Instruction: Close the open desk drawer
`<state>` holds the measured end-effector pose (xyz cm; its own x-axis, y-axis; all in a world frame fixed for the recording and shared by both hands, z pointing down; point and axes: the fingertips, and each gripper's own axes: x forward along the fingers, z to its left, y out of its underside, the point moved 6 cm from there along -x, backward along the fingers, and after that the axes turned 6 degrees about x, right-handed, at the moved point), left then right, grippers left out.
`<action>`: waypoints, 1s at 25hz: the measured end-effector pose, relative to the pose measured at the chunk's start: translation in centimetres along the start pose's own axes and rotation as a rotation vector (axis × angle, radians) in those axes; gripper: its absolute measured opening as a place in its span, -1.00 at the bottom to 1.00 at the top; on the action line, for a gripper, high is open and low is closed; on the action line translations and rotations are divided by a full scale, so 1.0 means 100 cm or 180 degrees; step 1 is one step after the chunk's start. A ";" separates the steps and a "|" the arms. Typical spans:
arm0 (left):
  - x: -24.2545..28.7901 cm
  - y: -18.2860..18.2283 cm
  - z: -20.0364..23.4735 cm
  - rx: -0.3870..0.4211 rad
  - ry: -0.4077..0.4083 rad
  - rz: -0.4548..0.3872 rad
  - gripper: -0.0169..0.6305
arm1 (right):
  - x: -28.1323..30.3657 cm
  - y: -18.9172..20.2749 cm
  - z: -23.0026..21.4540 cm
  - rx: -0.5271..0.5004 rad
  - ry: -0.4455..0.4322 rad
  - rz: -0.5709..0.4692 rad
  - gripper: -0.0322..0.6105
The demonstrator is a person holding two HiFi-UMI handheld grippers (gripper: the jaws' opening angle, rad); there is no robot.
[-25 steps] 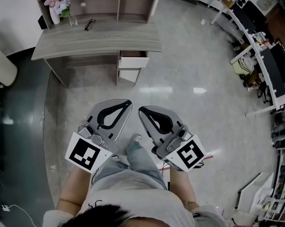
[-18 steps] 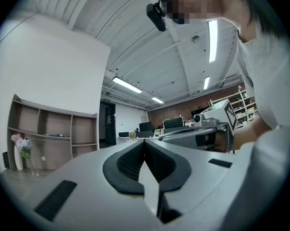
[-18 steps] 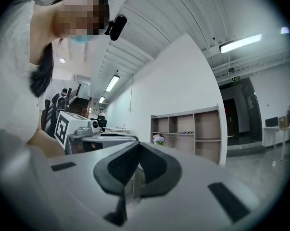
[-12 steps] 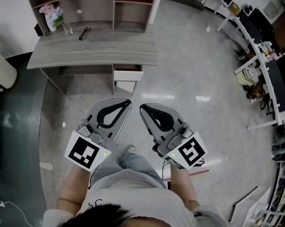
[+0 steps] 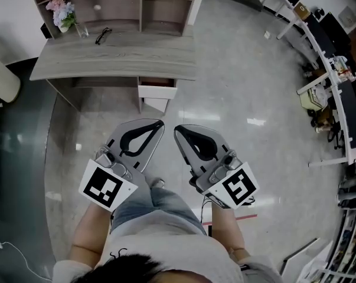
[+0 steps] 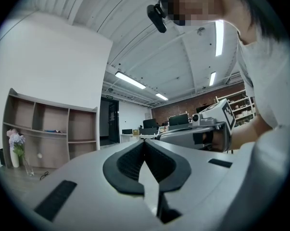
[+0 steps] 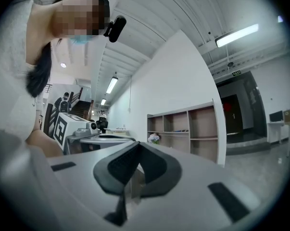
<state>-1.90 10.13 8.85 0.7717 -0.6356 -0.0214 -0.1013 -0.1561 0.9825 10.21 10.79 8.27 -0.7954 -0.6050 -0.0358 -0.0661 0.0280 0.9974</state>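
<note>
- Overhead, a polished grey floor [image 5: 242,93] is stretching out between the person and the furniture.
- A long wood-grain table [image 5: 113,61] is standing against an open shelf unit [image 5: 121,2].
- The drawer [image 5: 157,91] is sitting open under the table's right end, its white front jutting past the table edge toward the person.
- It is probably running on slides, rigid and fairly light, so a flat push on the middle of that white front is looking like the soundest contact; pressing at one corner could skew it.
- The left hand-held gripper [image 5: 160,123] and right hand-held gripper [image 5: 176,128] are pointing forward side by side, each with its jaws meeting at the tips and nothing between them, well apart from the drawer.
- A vase of flowers [image 5: 64,13] and a pair of glasses [image 5: 104,36] are resting near the table's left end.
</note>
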 end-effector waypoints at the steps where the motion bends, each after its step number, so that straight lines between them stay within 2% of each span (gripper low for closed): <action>1: 0.001 0.001 0.002 -0.0007 -0.0010 0.0006 -0.91 | 0.002 0.001 -0.001 0.0010 -0.0006 0.0000 -0.88; 16: 0.043 0.022 0.045 -0.0010 0.0089 -0.0027 -0.91 | 0.038 0.009 -0.051 -0.0006 0.0081 0.0018 -0.88; 20: 0.056 0.039 0.064 0.0005 0.0100 -0.0024 -0.91 | 0.058 0.020 -0.069 -0.0014 0.0062 0.0039 -0.88; 25: 0.075 0.078 0.087 -0.0020 0.0151 0.0044 -0.91 | 0.081 0.049 -0.097 -0.0018 0.0055 0.0048 -0.88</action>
<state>-2.31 -2.43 14.72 0.7991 -0.6012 0.0009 -0.1085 -0.1427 0.9838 9.24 -1.70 13.50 -0.7857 -0.6183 -0.0196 -0.0508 0.0329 0.9982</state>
